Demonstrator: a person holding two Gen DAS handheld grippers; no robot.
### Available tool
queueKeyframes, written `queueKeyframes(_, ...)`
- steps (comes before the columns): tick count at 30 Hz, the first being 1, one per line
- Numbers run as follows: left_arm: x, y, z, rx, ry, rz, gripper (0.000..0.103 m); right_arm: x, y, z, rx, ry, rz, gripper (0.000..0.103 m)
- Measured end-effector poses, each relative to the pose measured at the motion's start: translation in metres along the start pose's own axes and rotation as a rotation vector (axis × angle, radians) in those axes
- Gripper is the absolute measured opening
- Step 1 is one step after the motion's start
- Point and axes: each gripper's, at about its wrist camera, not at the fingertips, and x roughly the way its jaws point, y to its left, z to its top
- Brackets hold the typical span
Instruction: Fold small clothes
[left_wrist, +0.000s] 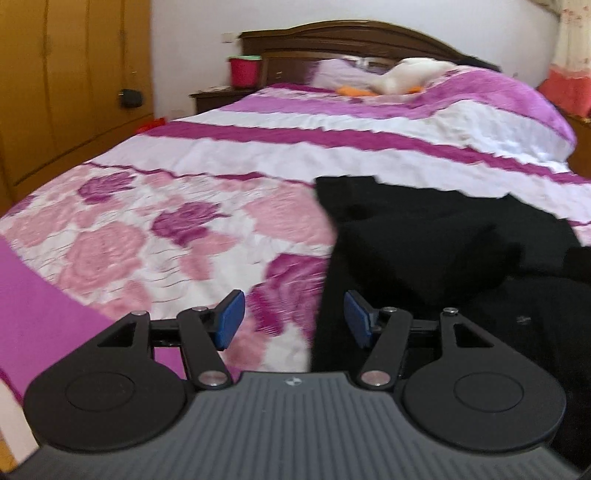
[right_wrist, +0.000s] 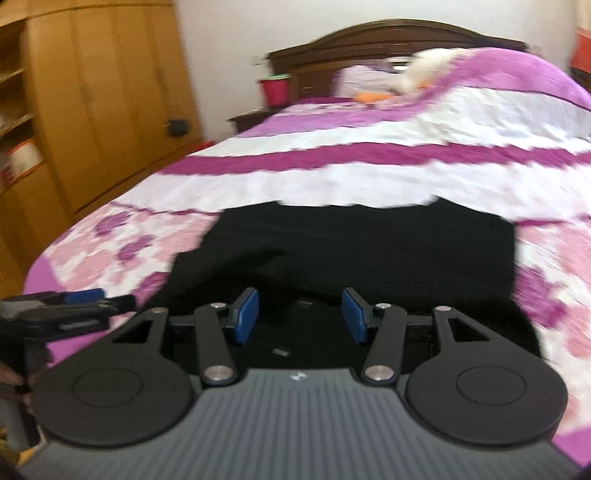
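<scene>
A black garment lies partly folded on the pink floral bedspread near the bed's foot. The right gripper hovers above it, fingers spread, empty; the left gripper (also parted, holding nothing) straddles its left edge.

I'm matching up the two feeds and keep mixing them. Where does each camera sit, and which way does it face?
Left wrist: on the left hand-held gripper, facing the headboard; open jaws straddle the black garment edge.
Right wrist: on the right hand-held gripper, same heading, open over the garment's middle; the left gripper shows at lower left.
Shared: garment, bedspread, wardrobe, red bucket.
</scene>
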Motion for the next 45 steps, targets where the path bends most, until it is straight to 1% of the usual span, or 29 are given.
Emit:
queueKeyframes(2, 0.005, 0.005, -0.004, -0.001, 0.015, 0.026, 0.065, 0.010, 0.019, 0.003, -0.040, 0.015, 0.035, 0.053)
queueKeyframes(5, 0.012, 0.009, -0.009, -0.016, 0.044, 0.046, 0.065, 0.024, 0.043, 0.007, -0.087, 0.033, 0.082, 0.053)
queueKeyframes(8, 0.018, 0.014, -0.013, -0.034, 0.066, 0.050, 0.065, 0.037, 0.063, 0.009, -0.128, 0.049, 0.127, 0.053)
queueKeyframes(12, 0.023, 0.016, -0.018, -0.039, 0.074, 0.044, 0.066, 0.059, 0.082, 0.008, -0.169, 0.084, 0.158, 0.053)
queueKeyframes(16, 0.025, 0.014, -0.020, -0.014, 0.065, 0.053, 0.068, 0.084, 0.087, 0.005, -0.179, 0.128, 0.158, 0.053)
queueKeyframes(20, 0.027, 0.013, -0.023, -0.002, 0.061, 0.067, 0.070, 0.109, 0.083, 0.001, -0.170, 0.189, 0.145, 0.052)
queueKeyframes(23, 0.028, 0.013, -0.022, -0.001, 0.064, 0.068, 0.071, 0.121, 0.082, -0.002, -0.148, 0.204, 0.145, 0.052)
queueKeyframes(25, 0.029, 0.013, -0.023, 0.006, 0.063, 0.071, 0.071, 0.124, 0.083, -0.004, -0.148, 0.202, 0.147, 0.054)
queueKeyframes(27, 0.029, 0.012, -0.024, 0.011, 0.060, 0.076, 0.071, 0.125, 0.085, -0.007, -0.152, 0.193, 0.140, 0.052)
queueKeyframes(28, 0.030, 0.011, -0.024, 0.014, 0.057, 0.079, 0.071, 0.124, 0.085, -0.007, -0.159, 0.187, 0.128, 0.042)
queueKeyframes(29, 0.031, 0.011, -0.024, 0.017, 0.058, 0.082, 0.072, 0.124, 0.084, -0.008, -0.167, 0.181, 0.107, 0.035)
queueKeyframes(30, 0.032, 0.010, -0.024, 0.018, 0.060, 0.086, 0.072, 0.122, 0.082, -0.007, -0.163, 0.177, 0.097, 0.023)
queueKeyframes(31, 0.032, 0.009, -0.024, 0.020, 0.061, 0.090, 0.072, 0.120, 0.077, -0.004, -0.143, 0.175, 0.101, 0.017)
queueKeyframes(33, 0.032, 0.008, -0.024, 0.026, 0.061, 0.095, 0.072, 0.110, 0.065, 0.003, -0.085, 0.146, 0.118, 0.015)
queueKeyframes(37, 0.032, 0.008, -0.024, 0.030, 0.059, 0.102, 0.072, 0.075, 0.045, 0.021, -0.038, 0.022, 0.083, 0.014)
queueKeyframes(41, 0.032, 0.006, -0.024, 0.032, 0.062, 0.109, 0.073, 0.040, 0.011, 0.036, 0.025, -0.067, 0.018, 0.014)
queueKeyframes(45, 0.032, 0.005, -0.024, 0.035, 0.060, 0.115, 0.074, 0.018, -0.030, 0.036, 0.084, -0.103, -0.081, 0.014)
